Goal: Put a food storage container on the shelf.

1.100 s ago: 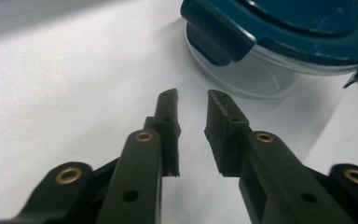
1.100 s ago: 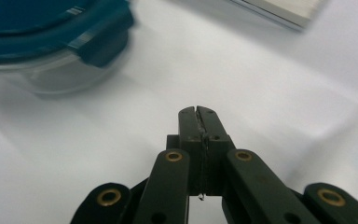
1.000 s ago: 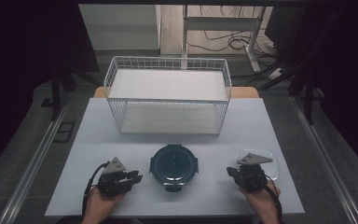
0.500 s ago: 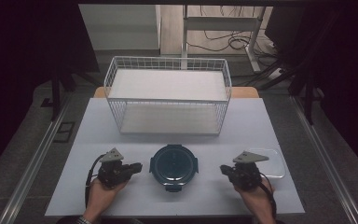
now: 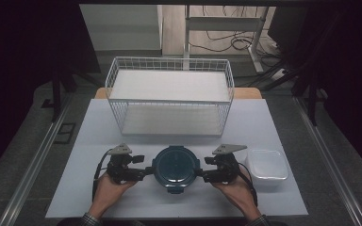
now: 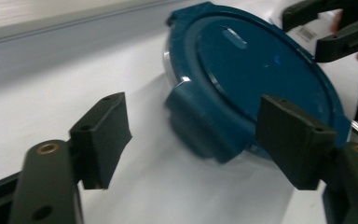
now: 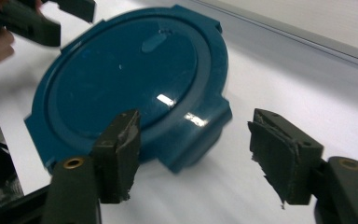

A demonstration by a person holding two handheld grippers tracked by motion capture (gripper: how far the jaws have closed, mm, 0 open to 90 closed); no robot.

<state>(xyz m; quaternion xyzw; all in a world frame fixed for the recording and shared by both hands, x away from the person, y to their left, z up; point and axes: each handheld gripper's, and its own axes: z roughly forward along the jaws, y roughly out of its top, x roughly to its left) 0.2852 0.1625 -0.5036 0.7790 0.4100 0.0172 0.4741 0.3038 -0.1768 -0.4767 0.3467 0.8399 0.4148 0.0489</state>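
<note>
The round dark-blue lidded container (image 5: pixel 174 163) sat near the front edge of the white table (image 5: pixel 99 136), centred between both hands, w/ the white wire basket (image 5: pixel 169 96) behind it and a clear plastic tub (image 5: pixel 267 165) just beside the right hand.

Left gripper (image 5: pixel 145 170) was at the container's left side, right gripper (image 5: pixel 201 175) at its right side. Both had jaws that had just been opening and stood wide apart, holding nothing. In the left gripper view the jaws straddled a locking flap (image 6: pixel 200 123) on the lid rim, pads clear of it. In the right gripper view another flap (image 7: pixel 198 135) lay between the jaws, also untouched. Whether either tip brushed the rim in the high view I couldn't tell.

Risks, as I judged them:
- Flaps were short and sloped, so a jaw closing off-centre could have slipped off the plastic w/o unlatching it.
- Container wasn't pinned down. If one side pulled before the other, it could have slid or spun on the smooth table, maybe toward the front edge.
- Left gripper view was blurred at the near flap, so alignment there was uncertain; closing blind might have caught the lid rim instead of the flap.
- Lifting w/ only flaps gripped could have popped the lid and dropped the base.
- Right hand's cable and the tub were close, so a wide swing might have nudged the tub.
</note>
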